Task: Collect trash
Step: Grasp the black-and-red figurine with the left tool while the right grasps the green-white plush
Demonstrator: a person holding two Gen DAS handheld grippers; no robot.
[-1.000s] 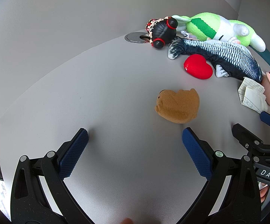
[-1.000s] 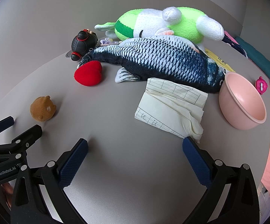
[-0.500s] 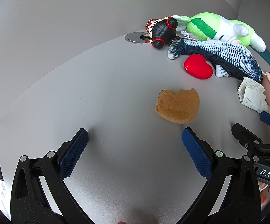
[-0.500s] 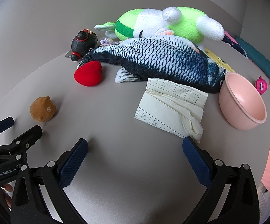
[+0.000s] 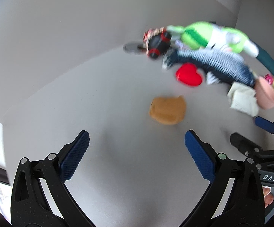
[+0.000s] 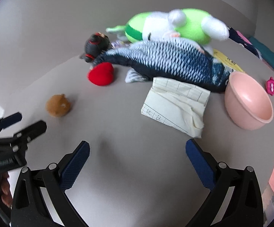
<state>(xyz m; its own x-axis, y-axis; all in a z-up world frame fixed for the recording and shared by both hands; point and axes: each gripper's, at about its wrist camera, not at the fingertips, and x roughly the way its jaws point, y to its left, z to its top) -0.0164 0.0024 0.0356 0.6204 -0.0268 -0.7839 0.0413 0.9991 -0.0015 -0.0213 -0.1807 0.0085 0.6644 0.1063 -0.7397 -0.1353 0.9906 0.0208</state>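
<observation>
Crumpled lined paper (image 6: 176, 105) — the one thing here that reads as trash — lies flat on the grey table (image 6: 129, 132), untouched. It sits just in front of a striped plush fish (image 6: 167, 60) and just beside a pink bowl (image 6: 248, 104), which stands to its right. The paper may touch the fish's belly; the pictures do not settle it.

The right gripper (image 6: 137, 158) hangs above bare table a little short of the paper, its blue-padded jaws spread wide and holding nothing. The left gripper (image 5: 137, 148) is also wide and empty, aimed at a small brown plush (image 5: 167, 110) well to the left of the paper. Both views are somewhat blurred.

By the look of things, collecting has not begun: no trash is held, and no bin or bag is visible. The pink bowl may be meant to receive the paper, but that is a guess. The grasp, the lift and the drop-off all remain.

Other toys crowd the far side — a red plush heart (image 6: 101, 73), a green and white plush (image 6: 171, 26) and a black doll head (image 6: 96, 46).

Readable writing: "DAS" on a label on the right gripper's body, seen from the left view. The paper carries ruled lines and small handwritten marks, perhaps "u u". A yellow card (image 6: 227, 61) behind the fish has print too small to read.
</observation>
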